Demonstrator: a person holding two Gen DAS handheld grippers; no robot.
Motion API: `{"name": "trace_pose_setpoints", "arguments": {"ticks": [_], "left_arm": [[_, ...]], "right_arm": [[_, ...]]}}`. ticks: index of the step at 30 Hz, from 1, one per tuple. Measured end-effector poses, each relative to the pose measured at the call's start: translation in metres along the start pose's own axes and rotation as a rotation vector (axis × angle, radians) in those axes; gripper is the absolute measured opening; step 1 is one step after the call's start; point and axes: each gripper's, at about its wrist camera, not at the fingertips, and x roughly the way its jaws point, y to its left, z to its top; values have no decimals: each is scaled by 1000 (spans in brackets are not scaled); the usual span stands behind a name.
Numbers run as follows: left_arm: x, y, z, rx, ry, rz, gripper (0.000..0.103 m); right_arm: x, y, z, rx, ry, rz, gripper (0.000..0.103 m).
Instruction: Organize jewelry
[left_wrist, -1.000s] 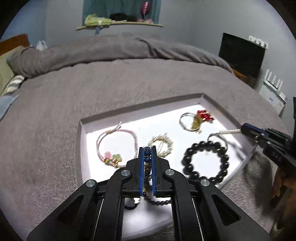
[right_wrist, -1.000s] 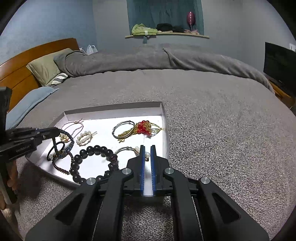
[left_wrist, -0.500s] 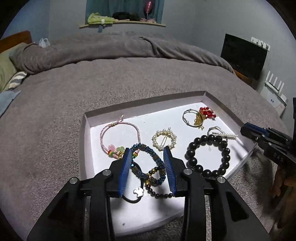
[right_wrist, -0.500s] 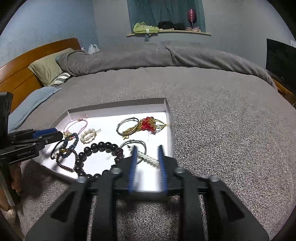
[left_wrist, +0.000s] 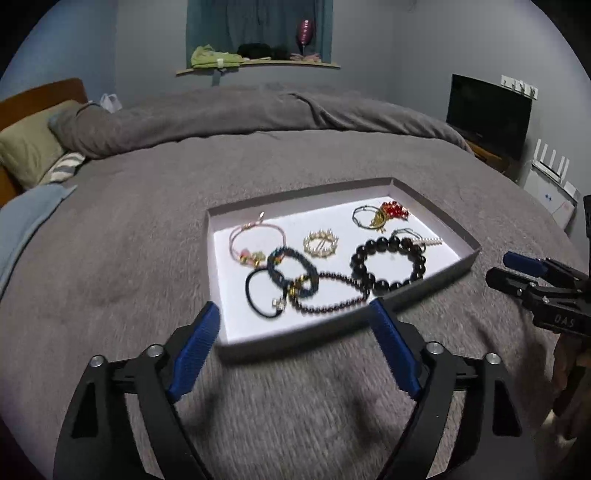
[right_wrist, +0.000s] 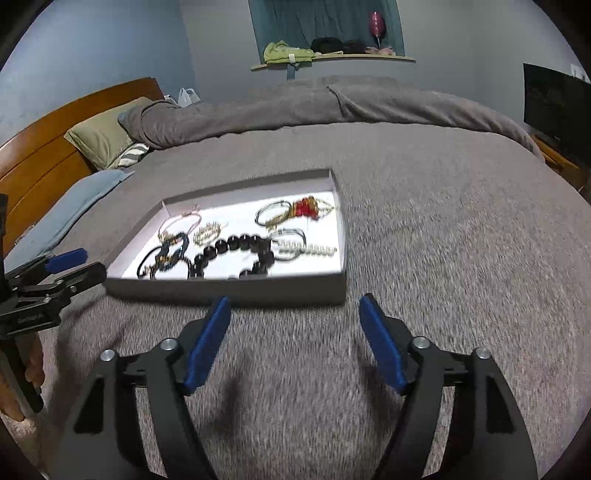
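Note:
A shallow grey tray (left_wrist: 468, 240) with a white floor lies on the grey bedspread and also shows in the right wrist view (right_wrist: 229, 286). In it lie a pink cord bracelet (left_wrist: 255, 238), a pearl ring clip (left_wrist: 320, 244), a red and gold piece (left_wrist: 384, 215), a big black bead bracelet (left_wrist: 388, 260), a dark blue bead bracelet (left_wrist: 293, 271), a black hair tie (left_wrist: 258, 295) and a pearl clip (right_wrist: 306, 249). My left gripper (left_wrist: 293, 341) is wide open and empty, in front of the tray. My right gripper (right_wrist: 295, 334) is wide open and empty, in front of the tray's near wall.
The grey bed (left_wrist: 147, 221) stretches all round the tray. A folded duvet (left_wrist: 258, 114) and pillow (left_wrist: 29, 151) lie at the back. A wooden headboard (right_wrist: 55, 147) is at the left, a dark screen (left_wrist: 487, 114) at the right.
Both grippers opened, let go of their pieces in the tray and drew back off it toward me. The dark blue bracelet and the pearl clip now lie in the tray.

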Motion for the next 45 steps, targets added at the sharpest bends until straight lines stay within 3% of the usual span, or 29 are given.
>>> {"name": "trace_pose_setpoints", "arguments": {"ticks": [1, 11, 22, 45], "left_arm": [[-2, 1, -4, -9, -2, 11, 92], [7, 2, -32, -12, 15, 73, 92], [18, -6, -40, 39, 14, 87, 92], [18, -7, -40, 36, 17, 81, 92]], "right_arm": [[-1, 2, -3, -9, 2, -8, 77], [3, 19, -19, -83, 8, -37, 92], [5, 16, -22, -91, -7, -50, 93], [3, 16, -22, -91, -13, -43, 93]]}}
